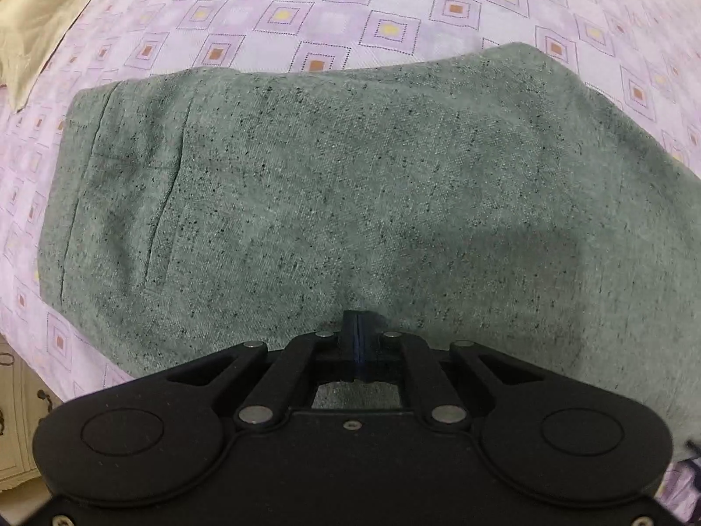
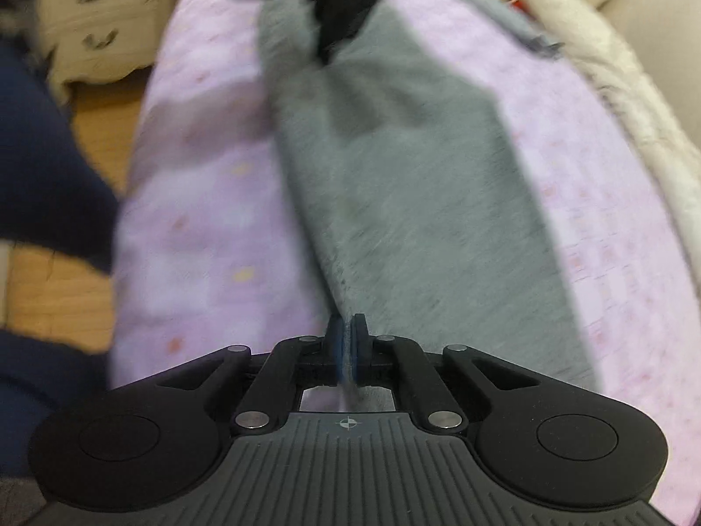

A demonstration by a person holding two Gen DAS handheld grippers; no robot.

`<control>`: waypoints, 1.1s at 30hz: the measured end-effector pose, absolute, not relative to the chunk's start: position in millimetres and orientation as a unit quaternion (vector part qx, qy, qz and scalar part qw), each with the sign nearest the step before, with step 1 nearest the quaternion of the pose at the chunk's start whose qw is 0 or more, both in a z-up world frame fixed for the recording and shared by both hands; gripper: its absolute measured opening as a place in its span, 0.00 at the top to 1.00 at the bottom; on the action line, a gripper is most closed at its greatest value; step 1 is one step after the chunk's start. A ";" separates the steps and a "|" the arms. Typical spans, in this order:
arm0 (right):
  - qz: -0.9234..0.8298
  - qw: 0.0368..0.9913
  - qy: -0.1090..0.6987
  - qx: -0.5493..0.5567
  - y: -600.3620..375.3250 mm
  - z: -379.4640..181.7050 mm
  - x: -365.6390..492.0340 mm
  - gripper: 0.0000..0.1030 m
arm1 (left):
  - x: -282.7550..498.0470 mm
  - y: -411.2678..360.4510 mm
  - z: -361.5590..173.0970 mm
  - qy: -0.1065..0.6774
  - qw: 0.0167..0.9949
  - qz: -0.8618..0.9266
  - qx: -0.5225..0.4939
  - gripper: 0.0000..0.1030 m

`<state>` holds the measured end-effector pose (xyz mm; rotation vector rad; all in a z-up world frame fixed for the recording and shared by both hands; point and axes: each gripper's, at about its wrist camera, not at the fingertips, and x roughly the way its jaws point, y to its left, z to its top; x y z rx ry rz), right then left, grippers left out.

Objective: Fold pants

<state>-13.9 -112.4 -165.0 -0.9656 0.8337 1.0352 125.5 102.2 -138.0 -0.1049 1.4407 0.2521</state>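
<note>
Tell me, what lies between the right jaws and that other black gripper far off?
Only the grey pants, stretched over the purple bedsheet between right gripper and left gripper; right wrist view.

My pants (image 1: 350, 184) are grey-green with tiny black specks. My bed sheet (image 1: 306, 8) is light purple with squares, yellow or orange inside.

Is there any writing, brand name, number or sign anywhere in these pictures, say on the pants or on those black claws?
No readable text in either view.
Grey pants: no label or tag showing.
Right claw: its housing bears only a small crosshair mark, no letters.
Left claw: plain black, no marking.
Purple bedsheet: printed squares only.
The right wrist view is motion-blurred, so fine print there would be unreadable.
</note>
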 end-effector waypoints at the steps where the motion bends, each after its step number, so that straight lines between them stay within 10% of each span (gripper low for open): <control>1: 0.462 0.674 0.373 -0.438 -113.3 -172.2 -16.9 0.95 | 128.2 100.2 -137.3 0.659 0.743 0.114 -0.037 0.92; 7: 0.355 0.791 0.414 -0.276 -158.1 -141.3 -2.7 0.73 | 129.6 63.5 -110.1 0.639 0.763 0.094 0.008 0.92; 24: -0.235 0.819 0.449 0.267 -437.0 -148.0 12.8 0.64 | 128.8 30.2 -127.5 0.667 0.744 0.029 -0.016 0.97; 27: -0.225 0.809 0.456 0.296 -437.1 -153.4 18.6 0.69 | 130.0 36.0 -126.1 0.672 0.740 0.029 -0.020 0.97; 29: -0.209 0.816 0.477 0.252 -430.7 -151.3 31.1 0.97 | 136.0 38.0 -130.1 0.673 0.739 0.029 -0.013 0.97; 33: -0.215 0.813 0.508 0.183 -433.2 -148.3 42.4 0.97 | 132.5 40.0 -133.1 0.673 0.739 0.031 -0.010 0.97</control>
